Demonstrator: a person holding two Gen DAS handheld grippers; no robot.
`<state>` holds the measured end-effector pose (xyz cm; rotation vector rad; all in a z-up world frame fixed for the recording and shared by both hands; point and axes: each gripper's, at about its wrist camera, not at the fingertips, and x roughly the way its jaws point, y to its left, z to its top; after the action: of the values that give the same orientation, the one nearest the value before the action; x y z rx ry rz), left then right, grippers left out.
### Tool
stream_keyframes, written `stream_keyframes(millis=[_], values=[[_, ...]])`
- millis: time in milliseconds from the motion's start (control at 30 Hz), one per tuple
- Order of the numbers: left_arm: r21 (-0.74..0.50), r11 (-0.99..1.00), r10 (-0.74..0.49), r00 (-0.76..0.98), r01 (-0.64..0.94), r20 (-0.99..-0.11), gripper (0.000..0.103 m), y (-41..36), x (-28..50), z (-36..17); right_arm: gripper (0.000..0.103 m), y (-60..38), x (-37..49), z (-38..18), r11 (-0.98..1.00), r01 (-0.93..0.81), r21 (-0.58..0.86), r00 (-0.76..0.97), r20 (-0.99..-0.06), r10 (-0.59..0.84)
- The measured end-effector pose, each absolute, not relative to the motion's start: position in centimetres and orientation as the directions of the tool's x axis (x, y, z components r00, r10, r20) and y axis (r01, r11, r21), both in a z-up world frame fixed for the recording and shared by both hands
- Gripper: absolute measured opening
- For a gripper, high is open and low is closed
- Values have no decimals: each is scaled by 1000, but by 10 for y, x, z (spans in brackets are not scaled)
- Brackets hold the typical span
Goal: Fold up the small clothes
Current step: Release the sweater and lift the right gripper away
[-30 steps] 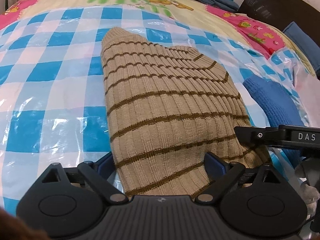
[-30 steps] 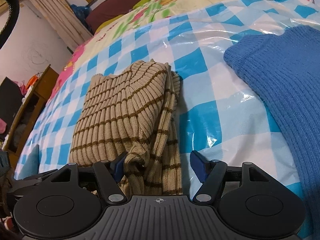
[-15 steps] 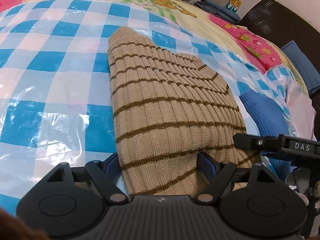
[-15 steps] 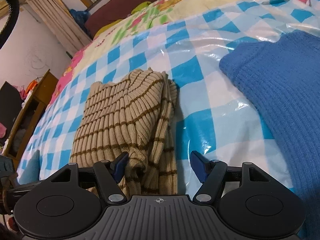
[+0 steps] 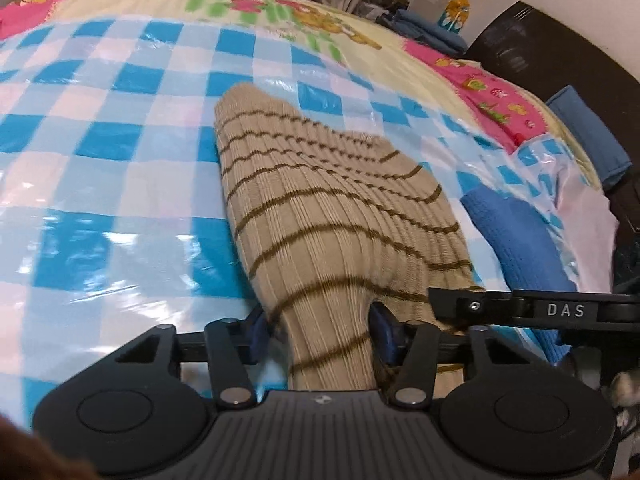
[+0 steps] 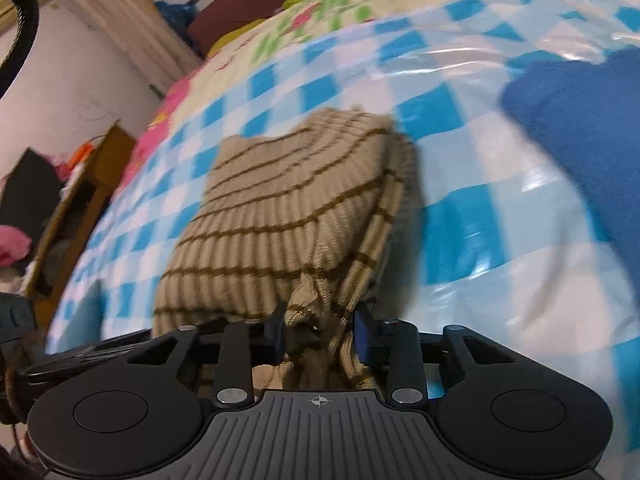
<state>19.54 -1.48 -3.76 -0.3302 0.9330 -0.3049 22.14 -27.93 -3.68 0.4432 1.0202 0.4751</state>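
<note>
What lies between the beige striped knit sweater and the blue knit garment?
Only bare blue-and-white checkered plastic sheet lies between the beige striped knit sweater and the blue knit garment, shown in the right wrist view.

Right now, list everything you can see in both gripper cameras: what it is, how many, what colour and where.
striped sweater: one, beige with brown stripes, partly folded on the sheet, near edge pinched by both grippers
blue knit garment: one, blue, on the sheet to the right of the sweater
checkered plastic sheet: one, blue and white, glossy, spread over the bed
cartoon bedspread: one, yellow and pink with prints, under and beyond the sheet
wooden cabinet: one, brown, beside the bed at the left of the right wrist view
left gripper: one, black with blue pads, closed on the sweater's near edge
right gripper: one, black with blue pads, closed on bunched sweater fabric
</note>
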Motion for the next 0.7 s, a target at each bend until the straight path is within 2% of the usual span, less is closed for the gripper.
stream_keyframes(millis=[200,267,367,467,533,600,700], values=[[-367,927,-345,571,80,-745,53,25,148,-29,27,-234,189,-29,747,-284,601,355,-658,664],[-345,937,-316,552,54,-771,53,32,142,-38,26,-225,184,-34,784,-295,546,346,-704,621],[-395,918,-346,531,23,-773,54,40,136,-51,24,-234,188,-40,835,-236,497,348,-759,550],[-434,900,-392,523,47,-756,54,40,133,-51,24,-242,185,-31,858,-213,468,369,-774,514],[-427,902,-394,534,68,-748,54,38,134,-46,24,-238,183,-24,862,-221,456,363,-782,507],[-425,902,-395,545,77,-740,54,37,135,-42,30,-236,183,-22,863,-202,463,365,-783,504],[-425,901,-395,559,82,-729,55,41,131,-36,30,-244,175,-14,873,-165,458,409,-774,483]])
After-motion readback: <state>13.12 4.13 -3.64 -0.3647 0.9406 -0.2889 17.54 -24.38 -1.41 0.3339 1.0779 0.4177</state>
